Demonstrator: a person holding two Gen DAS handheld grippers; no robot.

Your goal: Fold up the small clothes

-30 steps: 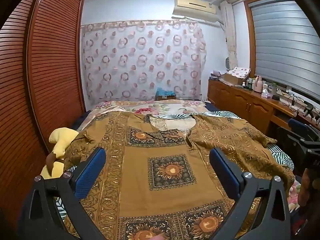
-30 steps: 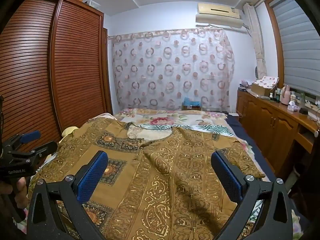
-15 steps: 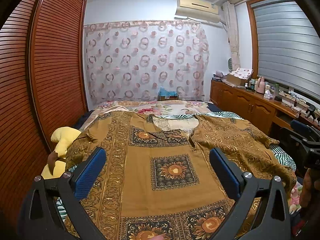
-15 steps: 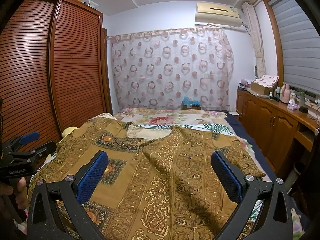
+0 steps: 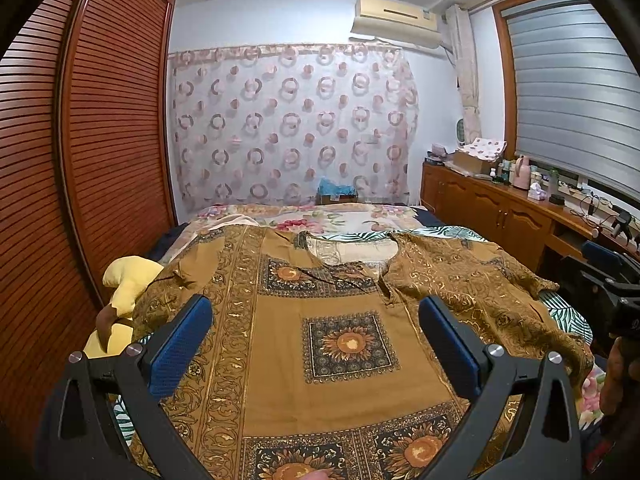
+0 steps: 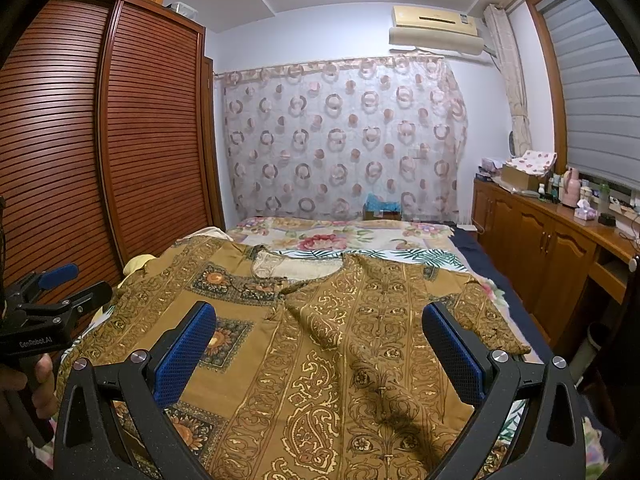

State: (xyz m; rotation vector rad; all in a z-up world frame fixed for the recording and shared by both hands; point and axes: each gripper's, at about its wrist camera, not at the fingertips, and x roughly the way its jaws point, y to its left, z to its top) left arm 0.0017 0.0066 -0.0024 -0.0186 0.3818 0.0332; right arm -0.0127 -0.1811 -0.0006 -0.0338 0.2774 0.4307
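A brown patterned shirt [image 5: 344, 340] lay spread flat across the bed [image 5: 352, 216], filling the lower centre of both views, its neckline toward the far end. The left gripper [image 5: 316, 336] hovered above the shirt, jaws wide and holding nothing. The right gripper [image 6: 320, 340] hung over the shirt's right half, jaws likewise wide. A yellow pillow [image 5: 128, 280] sat at centre left.

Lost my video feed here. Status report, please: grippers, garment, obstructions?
Left gripper open, empty, above the shirt. Right gripper open, empty. Brown patterned shirt spread on bed, right half already folded over. Yellow plush toy at shirt's left edge.
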